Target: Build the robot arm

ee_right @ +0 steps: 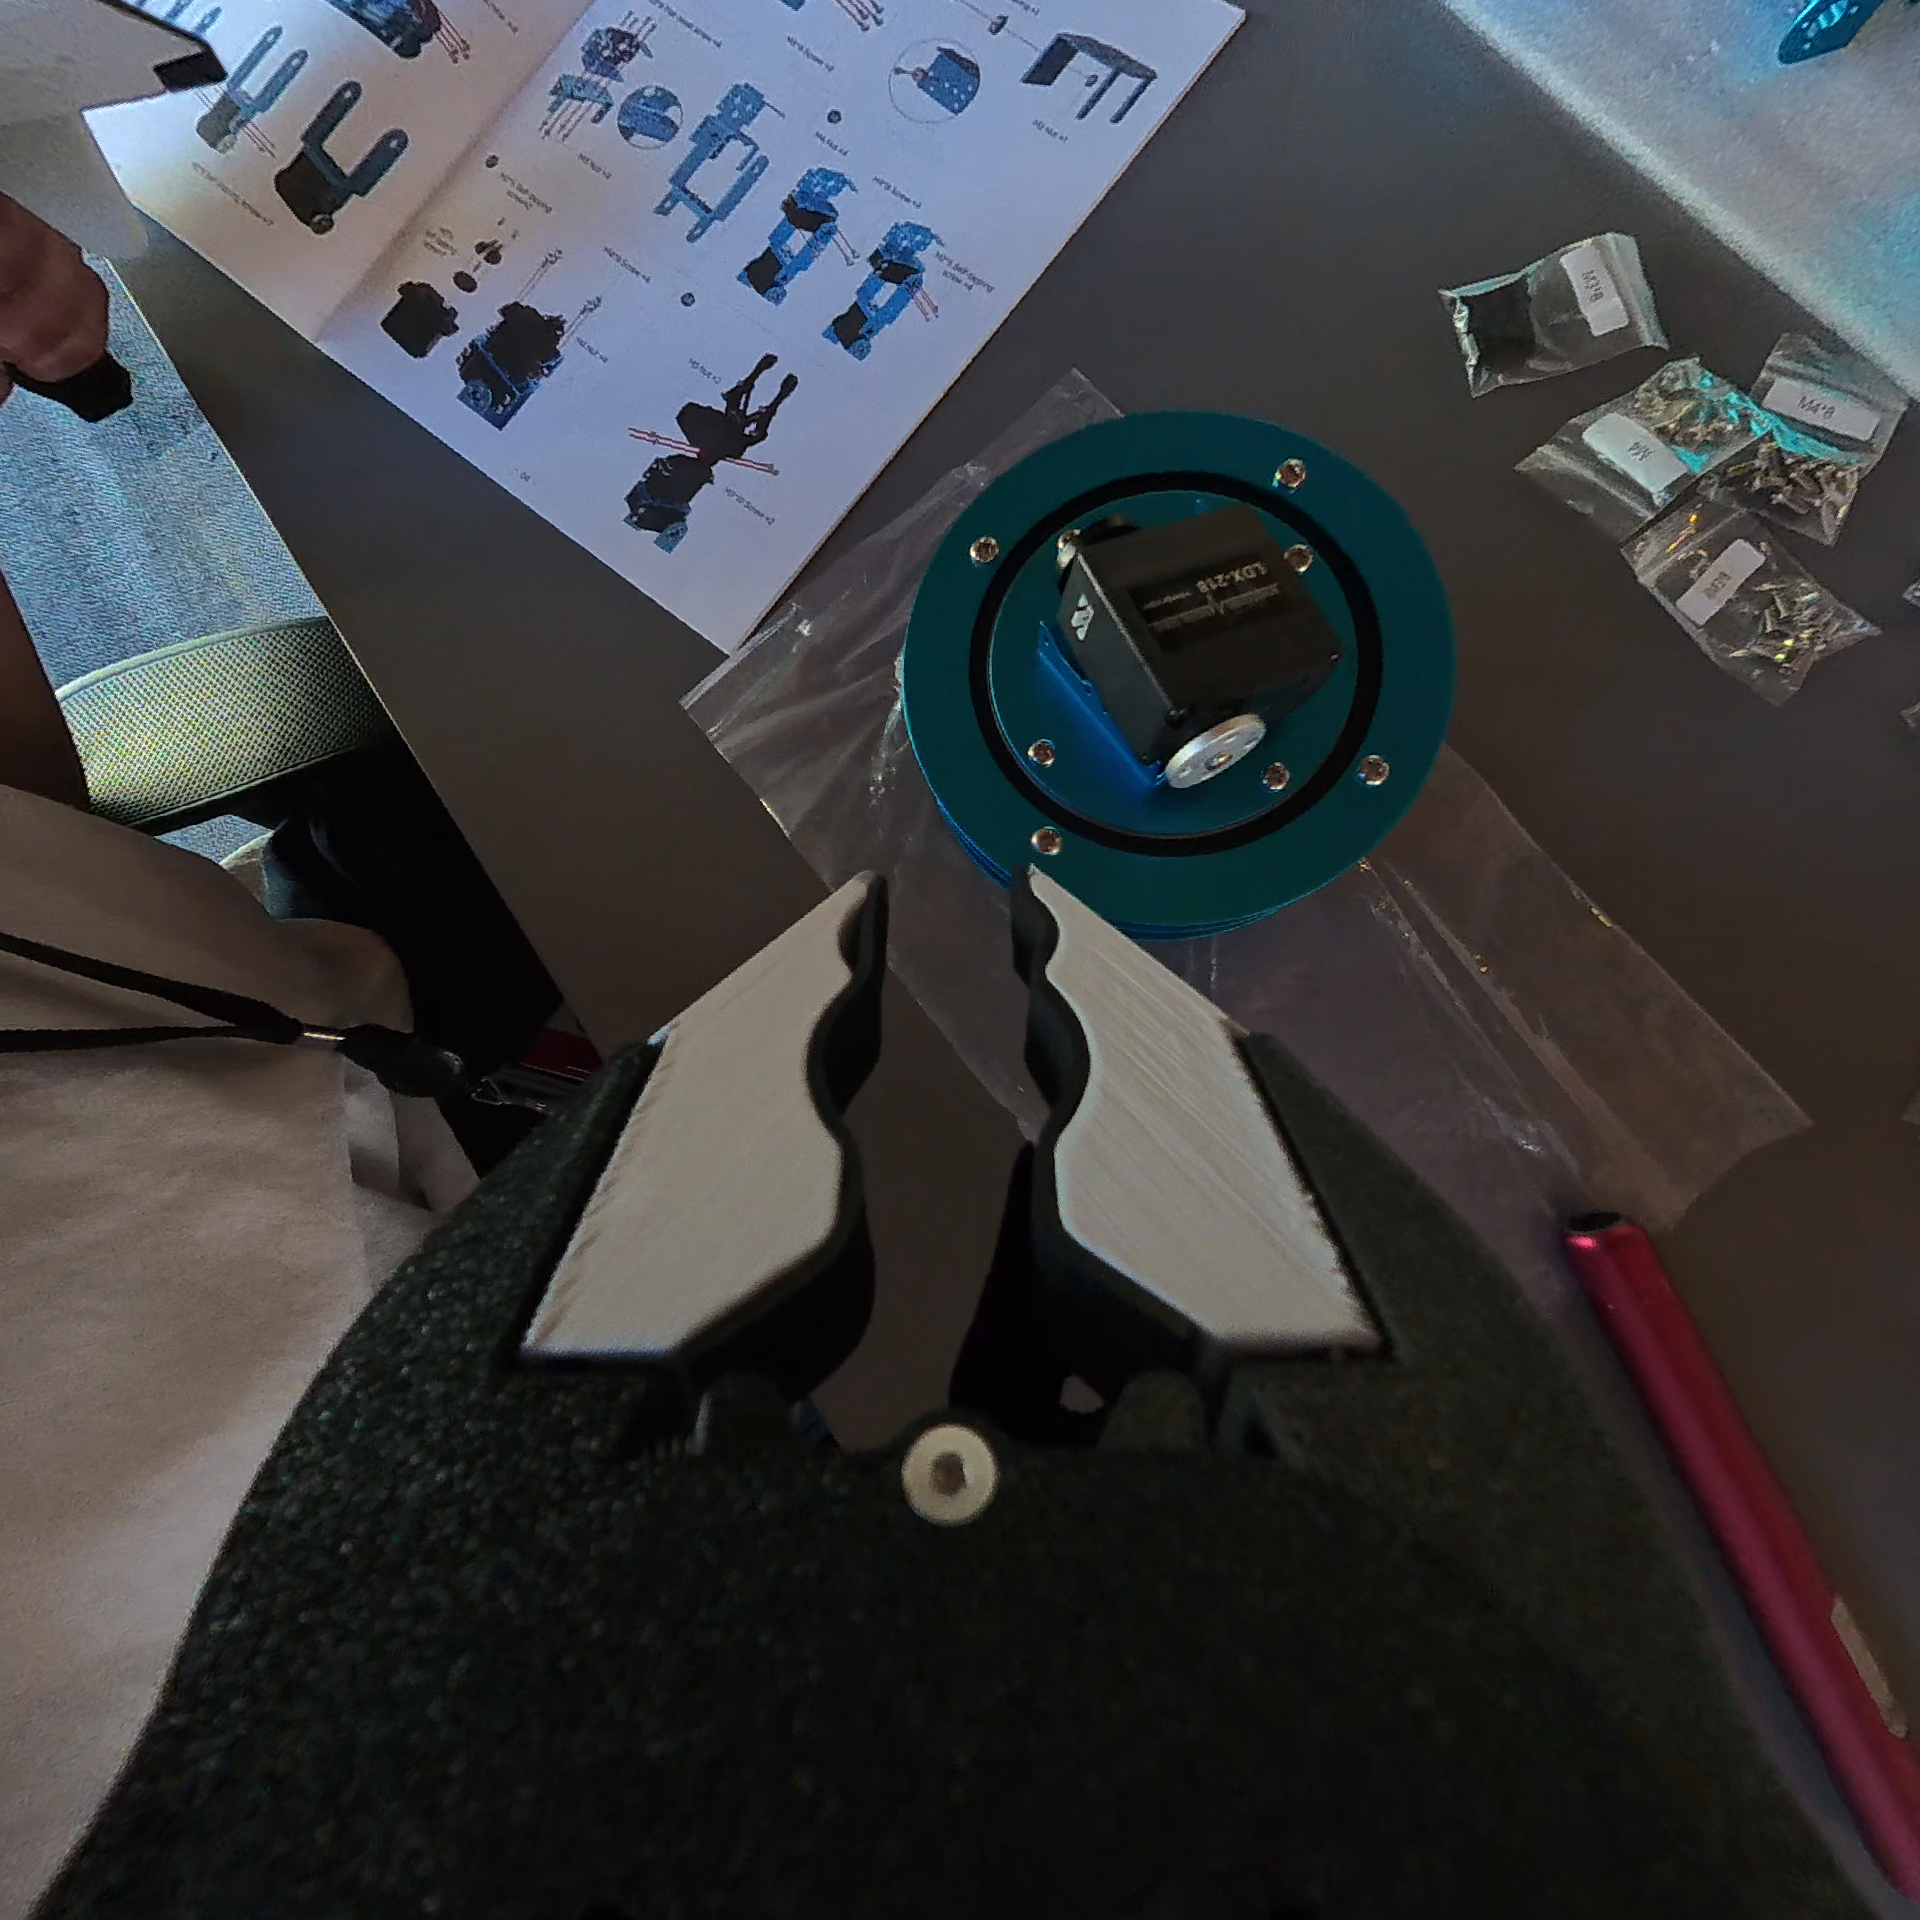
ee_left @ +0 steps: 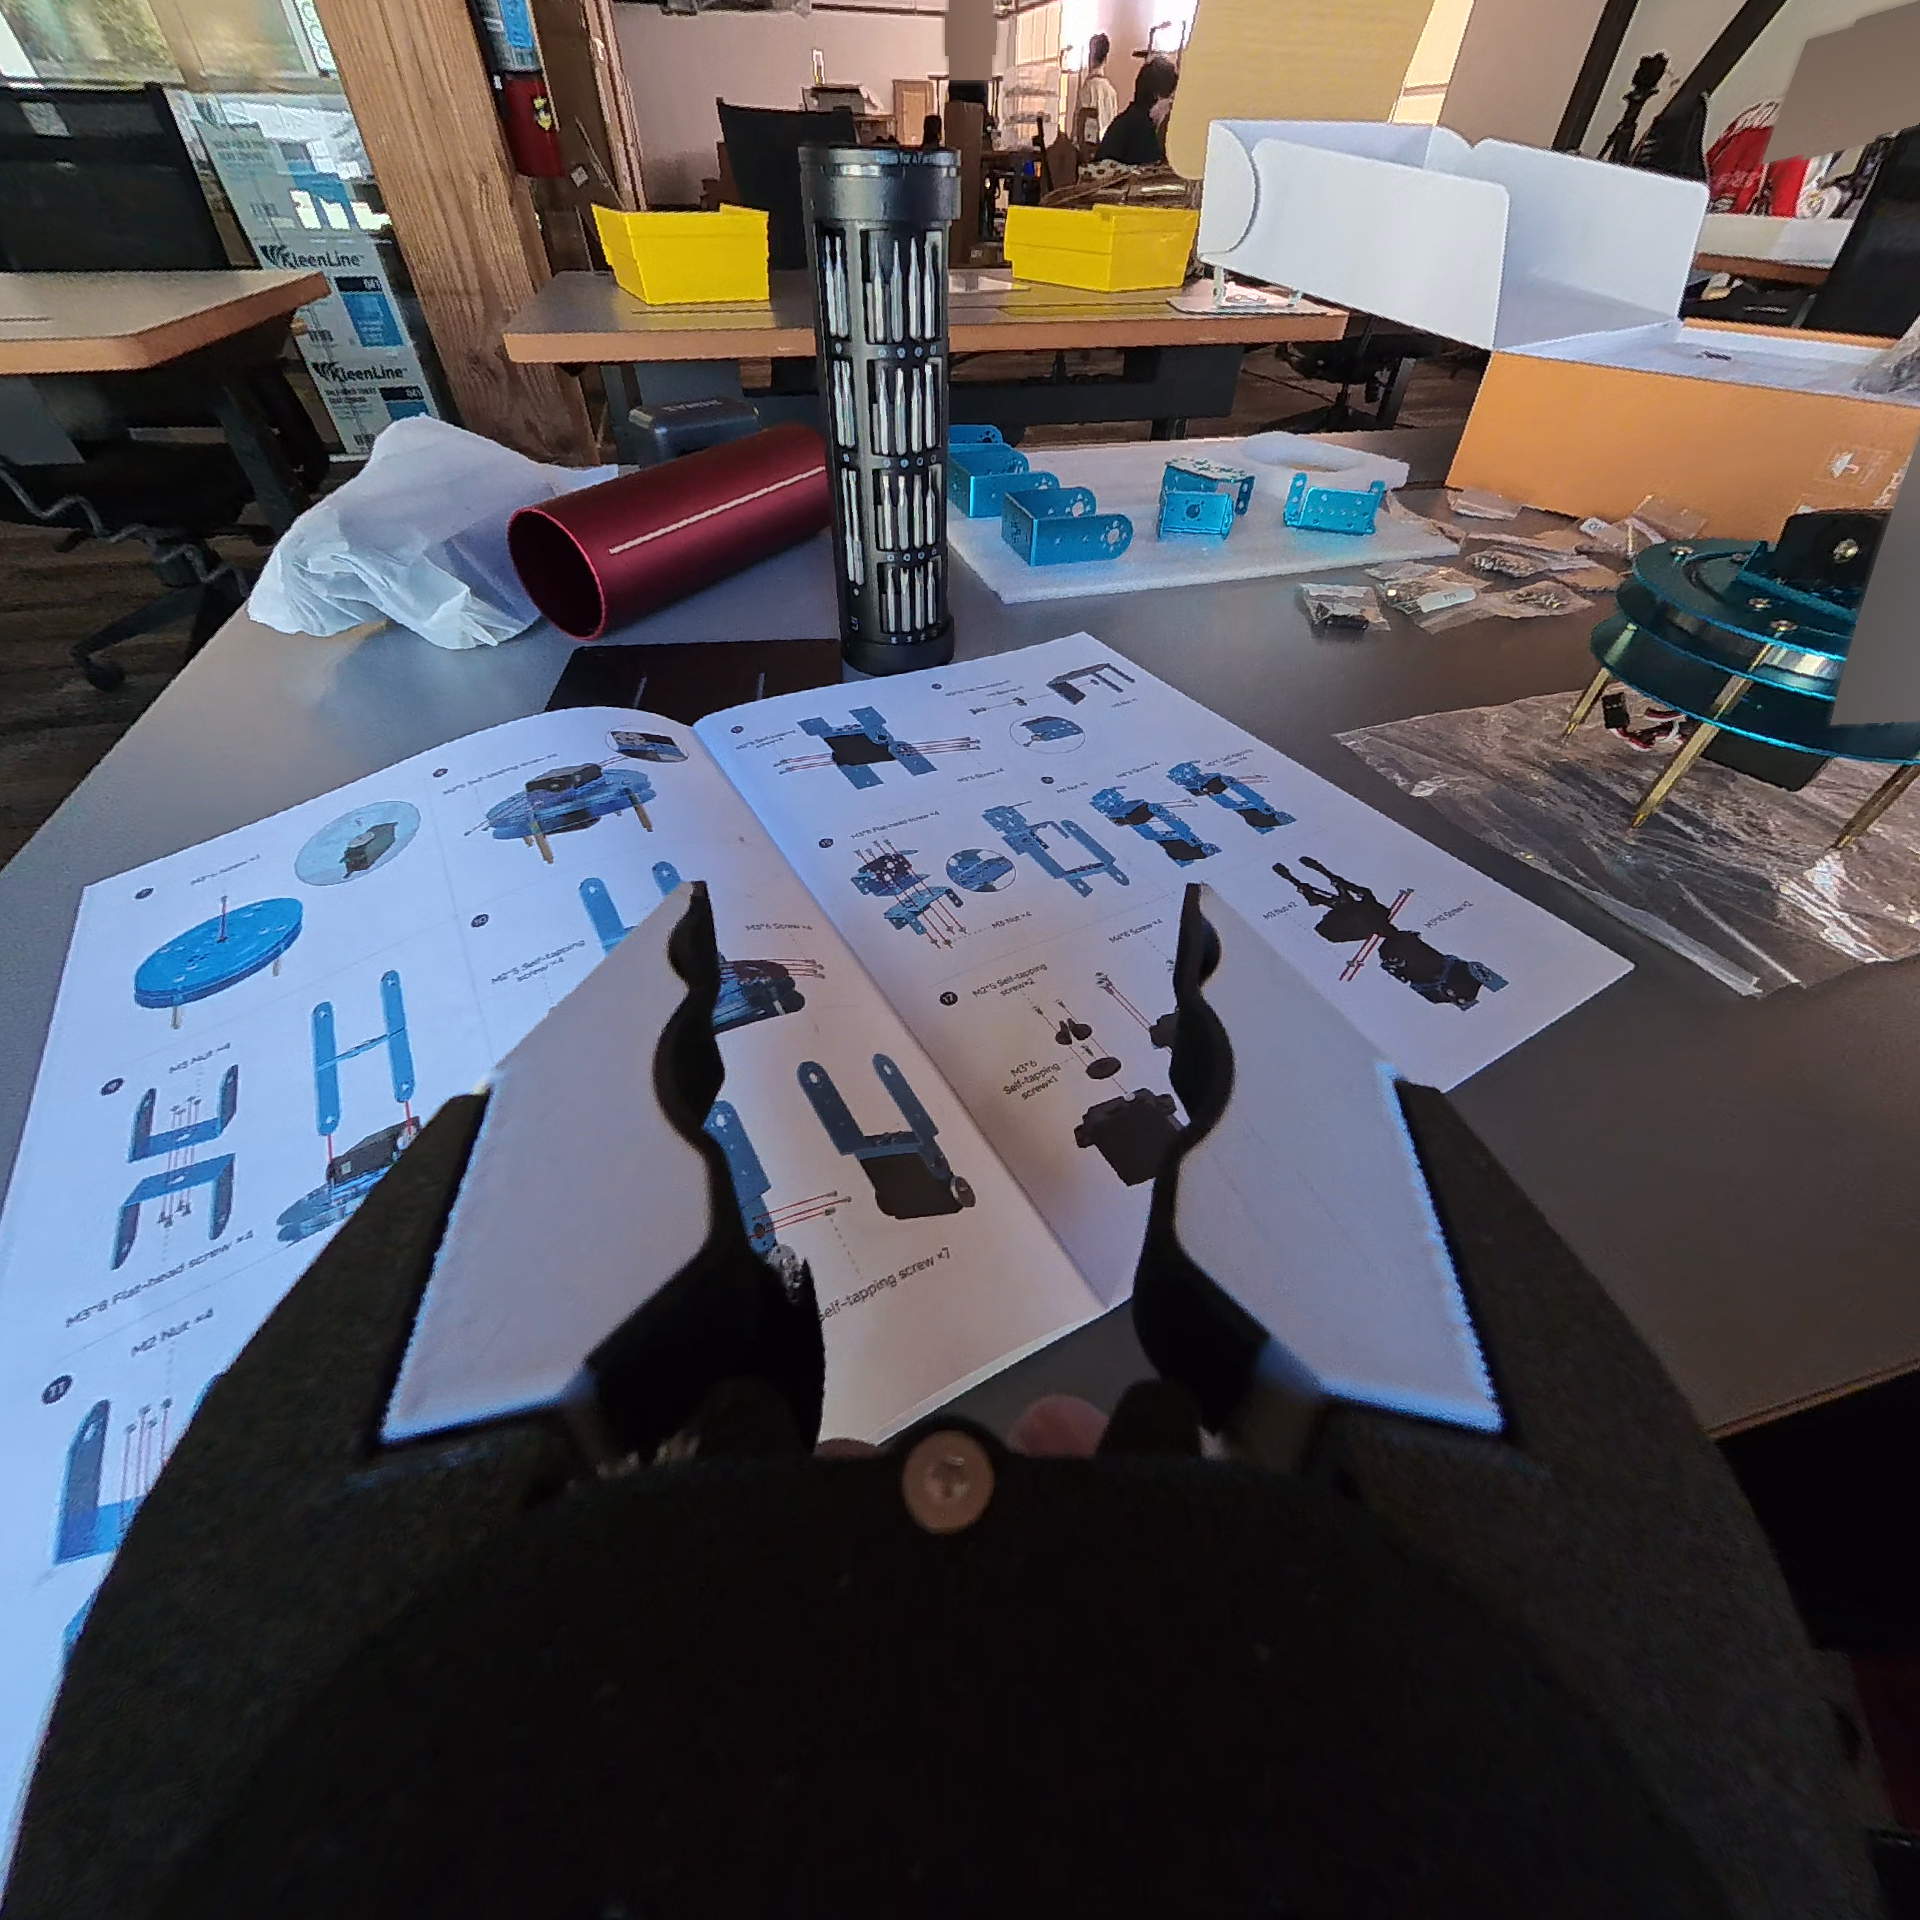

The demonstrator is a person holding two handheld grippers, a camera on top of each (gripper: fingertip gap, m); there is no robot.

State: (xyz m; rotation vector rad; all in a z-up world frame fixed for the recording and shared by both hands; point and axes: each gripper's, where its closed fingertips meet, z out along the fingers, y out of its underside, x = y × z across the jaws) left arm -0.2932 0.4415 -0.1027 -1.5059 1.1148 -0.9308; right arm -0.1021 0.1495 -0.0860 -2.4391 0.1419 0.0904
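Left tool [ee_left: 943, 904] hangs wide open, empty, over the open manual [ee_left: 644, 935] on the table [ee_left: 1714, 1091]. Right tool [ee_right: 948, 891], seemingly narrowly parted and empty, hovers beside the teal round base [ee_right: 1174, 665].

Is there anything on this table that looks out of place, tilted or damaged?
Nothing looks damaged or spilled. The only slightly odd thing: the red tube lies on its side by the upright black bit holder, so it might roll. The round blue base stands level on a clear plastic bag.

left view low, right overhead, booklet [ee_left: 831, 935] shared
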